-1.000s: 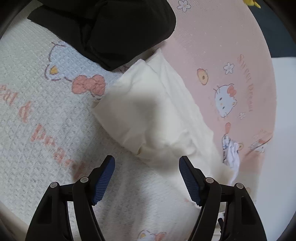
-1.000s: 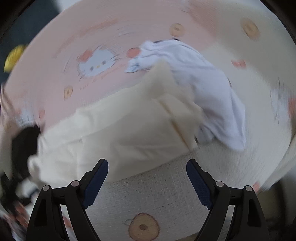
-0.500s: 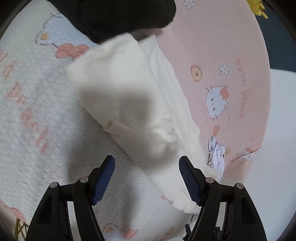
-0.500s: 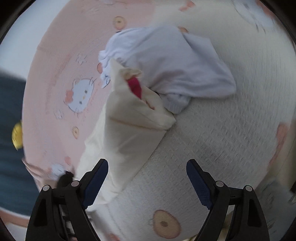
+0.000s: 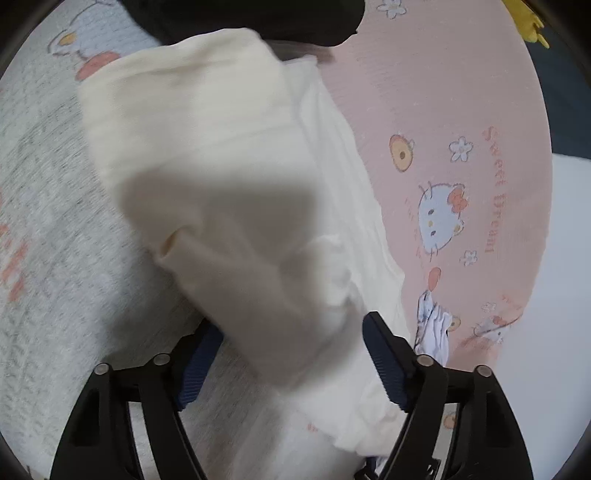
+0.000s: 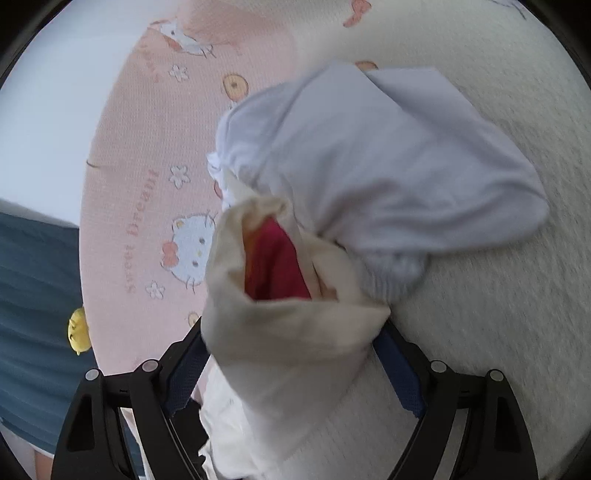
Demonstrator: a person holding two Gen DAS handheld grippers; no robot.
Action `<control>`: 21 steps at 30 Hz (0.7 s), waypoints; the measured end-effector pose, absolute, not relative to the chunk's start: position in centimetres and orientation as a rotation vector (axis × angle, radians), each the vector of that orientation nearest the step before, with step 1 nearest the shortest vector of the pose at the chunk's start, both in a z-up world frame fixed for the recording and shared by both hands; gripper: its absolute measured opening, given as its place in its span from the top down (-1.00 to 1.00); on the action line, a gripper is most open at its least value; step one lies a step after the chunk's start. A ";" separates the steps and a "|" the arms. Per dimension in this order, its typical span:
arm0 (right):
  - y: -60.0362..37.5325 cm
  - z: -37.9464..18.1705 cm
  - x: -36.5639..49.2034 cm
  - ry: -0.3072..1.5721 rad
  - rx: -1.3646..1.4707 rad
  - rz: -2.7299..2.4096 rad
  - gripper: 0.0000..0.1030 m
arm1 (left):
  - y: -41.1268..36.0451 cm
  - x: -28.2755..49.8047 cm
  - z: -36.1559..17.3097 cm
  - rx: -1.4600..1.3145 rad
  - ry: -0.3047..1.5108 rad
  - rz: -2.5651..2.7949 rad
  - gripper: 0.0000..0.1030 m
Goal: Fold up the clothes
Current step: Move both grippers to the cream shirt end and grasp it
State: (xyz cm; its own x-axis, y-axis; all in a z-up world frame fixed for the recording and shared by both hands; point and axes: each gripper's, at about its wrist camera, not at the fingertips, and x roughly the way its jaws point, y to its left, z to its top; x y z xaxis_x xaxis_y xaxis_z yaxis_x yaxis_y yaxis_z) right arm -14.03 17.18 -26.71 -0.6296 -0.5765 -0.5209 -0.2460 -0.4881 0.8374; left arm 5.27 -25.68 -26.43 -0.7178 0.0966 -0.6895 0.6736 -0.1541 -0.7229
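Observation:
A cream garment [image 5: 221, 177] lies folded on the Hello Kitty blanket [image 5: 461, 110]. In the left wrist view it reaches back between the fingers of my left gripper [image 5: 291, 354], whose jaws stand wide open around it. In the right wrist view the other end of the cream garment [image 6: 288, 332] lies between the fingers of my right gripper [image 6: 295, 365], also wide open; a red patch [image 6: 273, 266] shows inside its fold. The cloth hides parts of the blue finger pads.
A black garment [image 5: 251, 18] lies beyond the cream one in the left wrist view. A white garment [image 6: 388, 166] lies just past the cream one in the right wrist view and shows small in the left wrist view [image 5: 432, 328]. A yellow toy [image 6: 78, 330] sits off the blanket's edge.
Both grippers have moved in on the cream garment from opposite ends; each end now lies between the open fingers. The right view has swung round towards the white garment.

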 end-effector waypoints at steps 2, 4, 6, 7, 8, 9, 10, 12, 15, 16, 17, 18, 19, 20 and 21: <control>16.7 -26.4 -14.3 -1.391 1.218 -2.266 -0.65 | -25.4 5.2 -26.4 0.813 1.711 -1.922 -0.75; 16.2 -26.2 -14.5 -1.314 1.207 -2.341 -0.24 | -25.0 5.1 -26.3 0.755 1.684 -1.919 -0.75; 15.9 -26.4 -14.7 -1.249 1.254 -2.409 0.29 | -24.6 5.1 -26.1 0.729 1.640 -1.920 -0.70; 15.9 -26.3 -14.6 -1.251 1.256 -2.402 0.41 | -24.3 4.9 -25.8 0.771 1.559 -1.907 -0.38; 15.9 -26.2 -14.6 -1.253 1.258 -2.395 0.50 | -24.1 4.8 -25.5 0.810 1.479 -1.894 0.25; 15.9 -26.0 -14.5 -1.249 1.259 -2.392 0.67 | -23.9 4.7 -25.1 0.830 1.426 -1.911 0.31; 15.8 -25.3 -14.4 -1.212 1.257 -2.408 0.71 | -23.7 4.6 -24.6 0.849 1.372 -1.926 0.34; 15.4 -23.7 -14.0 -1.077 1.250 -2.469 0.75 | -23.2 4.5 -23.8 0.886 1.265 -1.955 0.53; 15.5 -22.3 -12.8 -0.919 1.246 -2.521 0.78 | -22.3 4.3 -21.8 0.922 1.115 -2.025 0.63; 15.7 -22.1 -12.2 -0.885 1.247 -2.528 0.78 | -21.8 4.6 -21.1 0.932 1.068 -2.042 0.64; 16.0 -21.8 -11.5 -0.858 1.251 -2.532 0.78 | -21.4 5.0 -20.5 0.942 1.022 -2.059 0.64; 16.5 -21.9 -10.9 -0.870 1.269 -2.524 0.79 | -21.1 5.9 -20.1 0.954 1.005 -2.067 0.64; 17.0 -22.0 -10.2 -0.882 1.287 -2.515 0.79 | -20.8 6.9 -19.7 0.967 0.989 -2.074 0.65; 17.5 -22.0 -9.6 -0.896 1.304 -2.506 0.79 | -20.8 7.6 -19.7 0.984 0.994 -2.077 0.65; 18.1 -22.3 -9.1 -0.916 1.312 -2.489 0.79 | -20.8 8.3 -19.7 1.001 0.999 -2.080 0.65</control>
State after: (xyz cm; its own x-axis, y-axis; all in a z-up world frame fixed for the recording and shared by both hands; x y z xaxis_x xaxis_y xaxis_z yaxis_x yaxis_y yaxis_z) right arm -9.11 18.09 -22.30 -0.5934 -0.4247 -0.6838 -0.1197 -0.7935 0.5967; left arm 8.34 -20.75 -19.66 -0.5235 -0.1987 -0.8285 0.7707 -0.5250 -0.3611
